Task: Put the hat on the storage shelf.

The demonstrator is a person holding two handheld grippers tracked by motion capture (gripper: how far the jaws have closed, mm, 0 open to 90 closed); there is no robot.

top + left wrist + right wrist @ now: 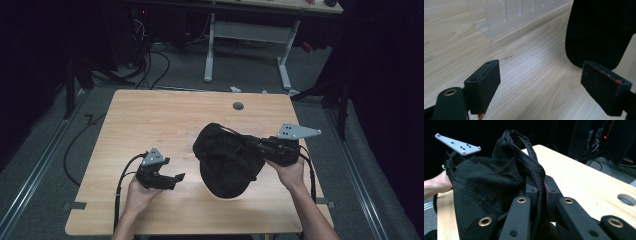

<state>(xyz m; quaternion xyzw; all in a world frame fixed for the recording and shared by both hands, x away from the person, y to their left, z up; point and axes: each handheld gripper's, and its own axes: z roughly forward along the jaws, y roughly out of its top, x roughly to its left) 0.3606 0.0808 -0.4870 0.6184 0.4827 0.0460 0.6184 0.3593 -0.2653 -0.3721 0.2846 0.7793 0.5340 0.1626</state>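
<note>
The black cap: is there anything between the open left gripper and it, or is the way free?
Nothing visible stands between them. The left gripper is open with nothing between its pads, and only bare table lies between it and the black cap, which the right gripper holds clamped by its edge.

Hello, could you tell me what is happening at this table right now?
A person works at a wooden table with a hand-held tool in each hand. The right tool is shut on the edge of a black mesh cap and holds it over the table. The left tool stands open beside the cap's brim, with nothing between its jaws.
</note>
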